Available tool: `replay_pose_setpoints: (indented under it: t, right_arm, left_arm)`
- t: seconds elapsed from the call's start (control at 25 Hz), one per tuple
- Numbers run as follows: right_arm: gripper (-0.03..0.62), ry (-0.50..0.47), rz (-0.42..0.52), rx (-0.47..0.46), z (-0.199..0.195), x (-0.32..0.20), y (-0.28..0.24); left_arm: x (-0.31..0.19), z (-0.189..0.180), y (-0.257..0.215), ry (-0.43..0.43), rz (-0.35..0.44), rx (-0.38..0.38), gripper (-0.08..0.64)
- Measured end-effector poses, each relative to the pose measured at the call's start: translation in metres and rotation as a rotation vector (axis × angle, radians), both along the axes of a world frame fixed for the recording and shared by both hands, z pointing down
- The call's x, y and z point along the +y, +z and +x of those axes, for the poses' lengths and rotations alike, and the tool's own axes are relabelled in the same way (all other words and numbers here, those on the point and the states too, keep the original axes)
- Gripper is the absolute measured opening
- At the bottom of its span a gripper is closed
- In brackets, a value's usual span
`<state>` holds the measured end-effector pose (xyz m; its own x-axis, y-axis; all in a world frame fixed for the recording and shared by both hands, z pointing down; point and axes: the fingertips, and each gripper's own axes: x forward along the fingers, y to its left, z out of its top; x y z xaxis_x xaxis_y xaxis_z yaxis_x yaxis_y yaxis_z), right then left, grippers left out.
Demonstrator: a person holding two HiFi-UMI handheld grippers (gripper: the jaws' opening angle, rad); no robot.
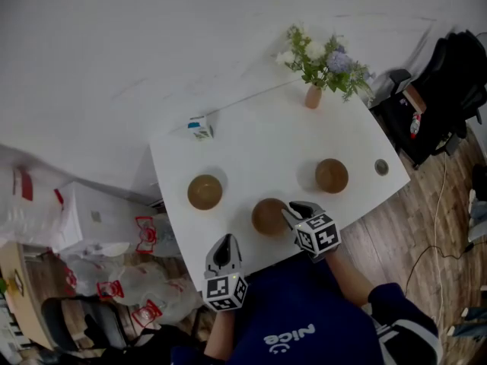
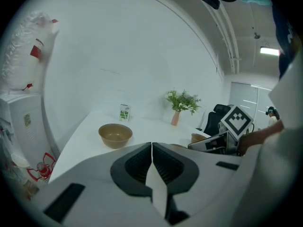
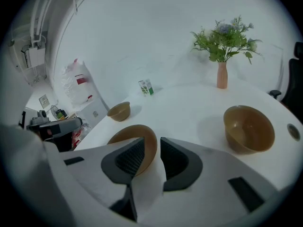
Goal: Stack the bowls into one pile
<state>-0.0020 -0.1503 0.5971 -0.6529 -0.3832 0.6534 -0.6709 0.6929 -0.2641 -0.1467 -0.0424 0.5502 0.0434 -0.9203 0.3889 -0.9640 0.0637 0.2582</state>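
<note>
Three brown bowls stand apart on the white table [image 1: 259,139]: a left bowl [image 1: 205,192], a middle bowl [image 1: 266,216] and a right bowl [image 1: 332,175]. My right gripper [image 1: 293,210] is at the middle bowl's right rim. In the right gripper view that gripper [image 3: 152,144] is open, and the middle bowl's [image 3: 124,135] rim runs into the gap between the jaws, with no pad pressing on it. The right bowl [image 3: 248,128] and the left bowl [image 3: 119,110] stand further off. My left gripper [image 1: 225,245] hangs at the table's near edge, shut and empty [image 2: 151,146], facing the left bowl [image 2: 115,135].
A vase of flowers [image 1: 313,96] stands at the table's far right corner and a small carton [image 1: 201,128] at its far left. A small round disc [image 1: 381,167] lies near the right edge. Bags [image 1: 114,280] crowd the floor on the left, and a black chair [image 1: 449,82] stands at the right.
</note>
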Motion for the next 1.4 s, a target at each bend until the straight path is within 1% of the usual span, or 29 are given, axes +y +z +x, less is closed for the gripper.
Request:
replay_pose_setpoints:
  t: [0.2, 0.4, 0.52, 0.56, 0.64, 0.92, 1.04, 1.16, 1.4]
  right_arm:
    - [0.118, -0.025, -0.05, 0.006, -0.007, -0.004, 0.015]
    - [0.107, -0.032, -0.092, 0.011, -0.007, -0.006, 0.024]
    - [0.082, -0.026, -0.102, 0.021, -0.006, -0.007, 0.028]
    - [0.059, -0.019, -0.101, 0.021, -0.006, -0.007, 0.028]
    - [0.043, -0.009, -0.095, 0.018, -0.006, -0.008, 0.027]
    - [0.037, -0.03, -0.082, -0.016, -0.01, -0.005, 0.018]
    - [0.035, -0.038, -0.071, -0.054, -0.011, -0.004, 0.005]
    - [0.035, -0.013, -0.046, -0.095, -0.006, -0.011, -0.012]
    - [0.035, 0.046, 0.022, -0.114, 0.018, -0.031, -0.039]
  left_arm:
    - [0.001, -0.005, 0.004, -0.032, -0.016, 0.003, 0.023]
    - [0.002, -0.005, 0.007, -0.033, -0.031, 0.008, 0.023]
    - [0.002, -0.006, 0.007, -0.04, -0.034, 0.005, 0.023]
    - [0.003, -0.007, 0.007, -0.042, -0.034, 0.004, 0.023]
    - [0.003, -0.007, 0.008, -0.047, -0.036, 0.007, 0.023]
    - [0.003, -0.003, 0.01, -0.046, -0.036, 0.016, 0.023]
    - [0.002, -0.002, 0.01, -0.043, -0.034, 0.017, 0.023]
    - [0.0, 0.0, 0.01, -0.039, -0.031, 0.021, 0.023]
    - [-0.006, 0.005, 0.01, -0.022, -0.024, 0.029, 0.023]
